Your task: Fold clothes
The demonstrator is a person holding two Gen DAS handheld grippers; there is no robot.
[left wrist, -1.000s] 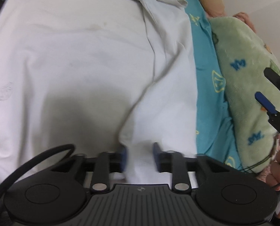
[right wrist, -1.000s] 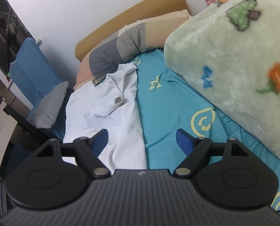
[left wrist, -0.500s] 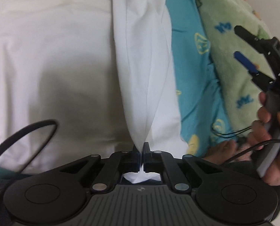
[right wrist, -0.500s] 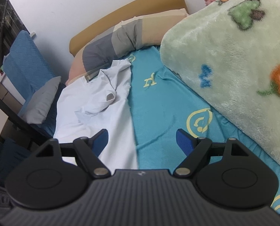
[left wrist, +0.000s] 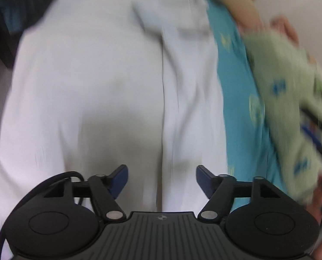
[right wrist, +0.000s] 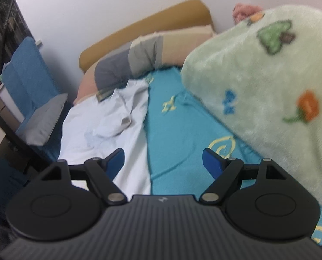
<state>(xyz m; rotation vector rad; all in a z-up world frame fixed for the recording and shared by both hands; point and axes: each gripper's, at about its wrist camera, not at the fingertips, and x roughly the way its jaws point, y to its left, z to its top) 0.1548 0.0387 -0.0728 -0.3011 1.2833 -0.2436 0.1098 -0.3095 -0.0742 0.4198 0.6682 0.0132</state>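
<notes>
One white garment [left wrist: 100,99] lies spread on the bed, on the teal sheet [right wrist: 182,134], with one long fold line running down it in the left wrist view. The left claw [left wrist: 161,181] hovers over the garment's near part, its two blue-tipped fingers spread wide and holding nothing; that view is blurred. The right claw [right wrist: 163,162] is likewise spread wide and empty, above the garment's edge and the sheet. One green fleece blanket [right wrist: 269,91] is heaped to the right, and one striped pillow [right wrist: 139,56] lies at the bed's head beside the garment's far end.
</notes>
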